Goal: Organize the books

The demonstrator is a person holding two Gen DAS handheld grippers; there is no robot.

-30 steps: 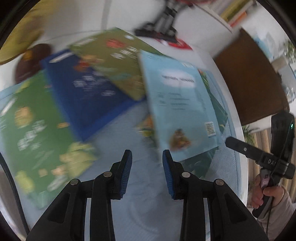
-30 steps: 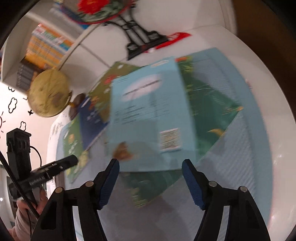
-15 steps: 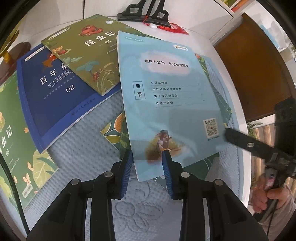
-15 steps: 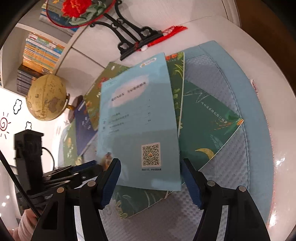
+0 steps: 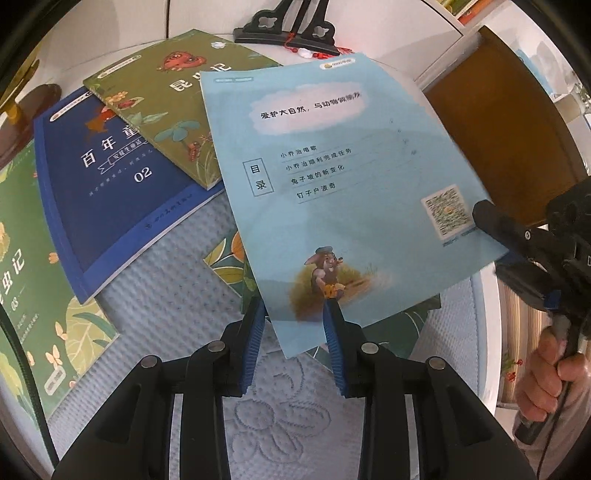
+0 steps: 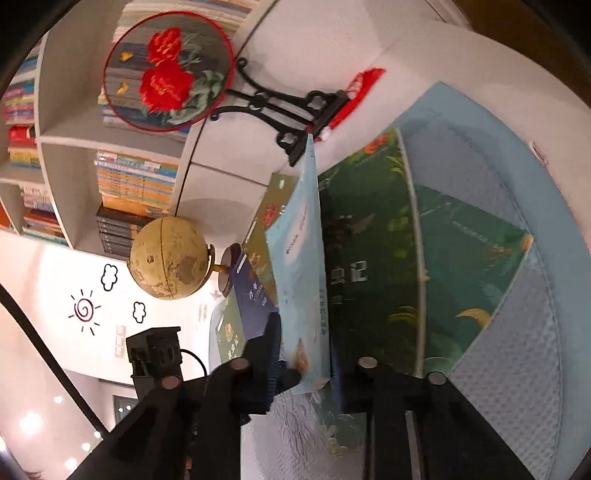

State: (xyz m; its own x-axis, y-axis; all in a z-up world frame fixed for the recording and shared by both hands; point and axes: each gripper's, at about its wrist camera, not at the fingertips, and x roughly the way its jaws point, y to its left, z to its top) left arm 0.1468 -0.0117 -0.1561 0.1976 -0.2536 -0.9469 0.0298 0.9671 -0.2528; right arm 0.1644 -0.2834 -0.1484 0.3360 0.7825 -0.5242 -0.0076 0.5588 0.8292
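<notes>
A thin light blue book (image 5: 343, 192) is raised at its right edge, above two dark green books (image 6: 369, 240) on a quilted blue mat (image 5: 177, 288). My right gripper (image 6: 306, 354) is shut on that edge, and the book (image 6: 299, 258) appears edge-on in the right wrist view. It shows as a black clamp (image 5: 495, 225) in the left wrist view. My left gripper (image 5: 293, 332) points steeply down at the book's near corner. Its jaws stand narrowly apart with the corner over the gap, not pinched. A navy book (image 5: 122, 184), an olive book (image 5: 166, 107) and a green book (image 5: 29, 295) overlap at left.
A black ornament stand (image 5: 291, 26) with a red embroidered fan (image 6: 170, 74) stands at the table's back. A globe (image 6: 170, 258) sits at the far left, before a filled bookshelf (image 6: 129, 184). A brown panel (image 5: 498, 129) lies beyond the right rim. A hand (image 5: 550, 369) holds the right gripper.
My right gripper's jaws went from wide apart to shut on the light blue book's right edge, and it rolled, tilting the book up. My left gripper came down to the near corner.
</notes>
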